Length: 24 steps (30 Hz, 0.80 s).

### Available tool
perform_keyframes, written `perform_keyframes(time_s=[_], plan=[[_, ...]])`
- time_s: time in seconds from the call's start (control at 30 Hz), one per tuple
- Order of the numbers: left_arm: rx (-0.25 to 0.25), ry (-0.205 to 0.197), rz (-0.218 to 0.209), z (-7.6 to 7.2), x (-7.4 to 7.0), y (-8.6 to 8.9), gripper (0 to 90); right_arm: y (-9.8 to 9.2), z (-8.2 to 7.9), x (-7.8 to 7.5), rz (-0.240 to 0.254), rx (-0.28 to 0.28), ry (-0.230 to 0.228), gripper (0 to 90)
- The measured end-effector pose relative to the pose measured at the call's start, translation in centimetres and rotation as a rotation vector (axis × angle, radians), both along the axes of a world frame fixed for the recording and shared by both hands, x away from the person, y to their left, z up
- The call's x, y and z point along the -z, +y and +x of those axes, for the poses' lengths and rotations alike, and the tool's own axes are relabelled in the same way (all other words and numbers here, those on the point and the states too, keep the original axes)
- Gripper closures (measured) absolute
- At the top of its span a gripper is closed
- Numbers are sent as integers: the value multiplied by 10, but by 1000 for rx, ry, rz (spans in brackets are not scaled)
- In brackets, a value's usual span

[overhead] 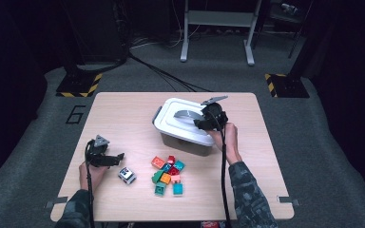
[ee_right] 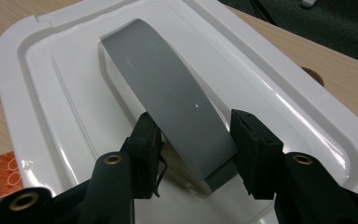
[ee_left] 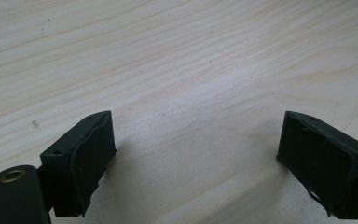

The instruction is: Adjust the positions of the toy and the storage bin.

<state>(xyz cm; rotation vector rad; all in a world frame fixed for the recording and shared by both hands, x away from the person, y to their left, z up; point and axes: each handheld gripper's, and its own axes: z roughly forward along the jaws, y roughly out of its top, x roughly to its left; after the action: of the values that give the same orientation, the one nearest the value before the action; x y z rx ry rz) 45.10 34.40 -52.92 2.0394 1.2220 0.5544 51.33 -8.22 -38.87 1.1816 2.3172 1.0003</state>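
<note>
A grey box with a white lid stands on the wooden table, right of centre. The lid has an arched grey handle across its middle. My right gripper reaches onto the lid from the right, its two pads pressed against the sides of that handle. My left gripper lies low at the table's front left, pointing right. In the left gripper view its jaws stand wide apart over bare wood, with nothing between them.
A cluster of several coloured bricks, red, orange, green and teal, lies in front of the box. A small white and dark block sits just right of my left gripper. An orange brick shows beside the lid's edge.
</note>
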Motion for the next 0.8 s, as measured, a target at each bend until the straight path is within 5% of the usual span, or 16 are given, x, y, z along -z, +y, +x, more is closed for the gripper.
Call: perform_keyframes(time_s=[0.1,0.27,0.37,0.6,0.8], plan=[[-3,0,-2,0,0,0,107,0,-2,-1,-1,-21,-5,501],[-1,0,-3,0,0,0,108,6,5,-13,10,-155,-53,434],[-1,0,-3,0,0,0,107,15,12,-20,-38,-221,-78,435],[2,1,-5,0,0,0,113,32,19,-21,-97,-262,-61,563],[3,1,-4,0,0,0,114,31,13,-21,-62,-250,-36,628]])
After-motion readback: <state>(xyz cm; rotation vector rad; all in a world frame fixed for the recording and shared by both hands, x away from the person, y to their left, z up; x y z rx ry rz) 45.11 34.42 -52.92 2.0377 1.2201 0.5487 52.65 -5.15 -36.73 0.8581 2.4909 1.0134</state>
